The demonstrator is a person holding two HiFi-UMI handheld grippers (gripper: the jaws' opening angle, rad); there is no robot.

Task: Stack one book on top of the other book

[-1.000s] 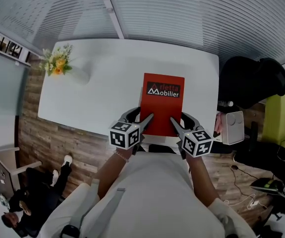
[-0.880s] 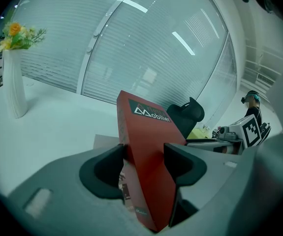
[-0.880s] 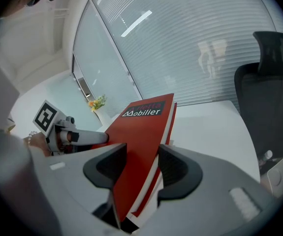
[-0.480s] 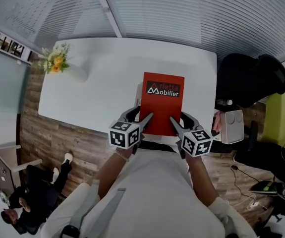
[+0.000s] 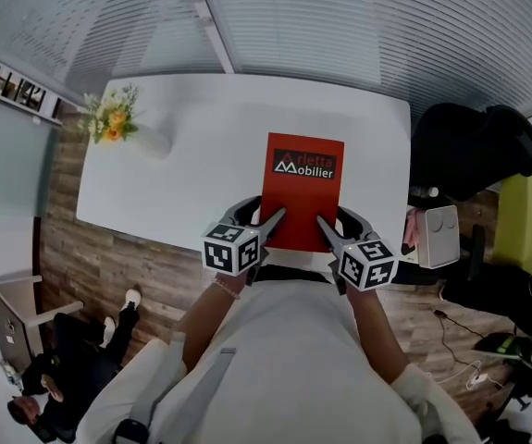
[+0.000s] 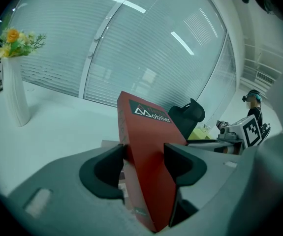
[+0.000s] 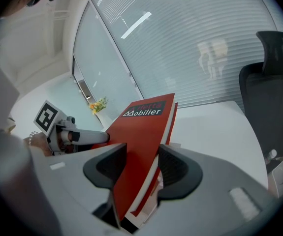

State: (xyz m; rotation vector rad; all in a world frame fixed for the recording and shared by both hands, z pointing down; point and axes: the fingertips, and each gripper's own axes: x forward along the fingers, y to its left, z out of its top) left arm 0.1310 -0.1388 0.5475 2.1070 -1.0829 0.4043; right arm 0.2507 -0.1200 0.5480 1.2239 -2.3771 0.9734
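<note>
A flat red hardcover book with a black-and-white "Mobilier" label (image 5: 304, 192) extends lengthwise over the near middle of the white rectangular desk (image 5: 201, 155), with its near end at the desk's front edge. The left gripper (image 5: 264, 218) has its jaws closed on the book's near left corner, one pad against the spine side and the other on the cover (the left gripper view shows the book wedged edge-on between them). The right gripper (image 5: 340, 225) mirrors it at the near right corner, jaws clamped across the cover and the white page block. A pale flat thing (image 6: 109, 143) shows beneath the book's near end; whether it is the second book I cannot tell. A white vase of yellow flowers (image 5: 113, 126) stands at the desk's far left corner, well apart from the book. A black office chair (image 5: 469, 151) stands off the desk's right side.
</note>
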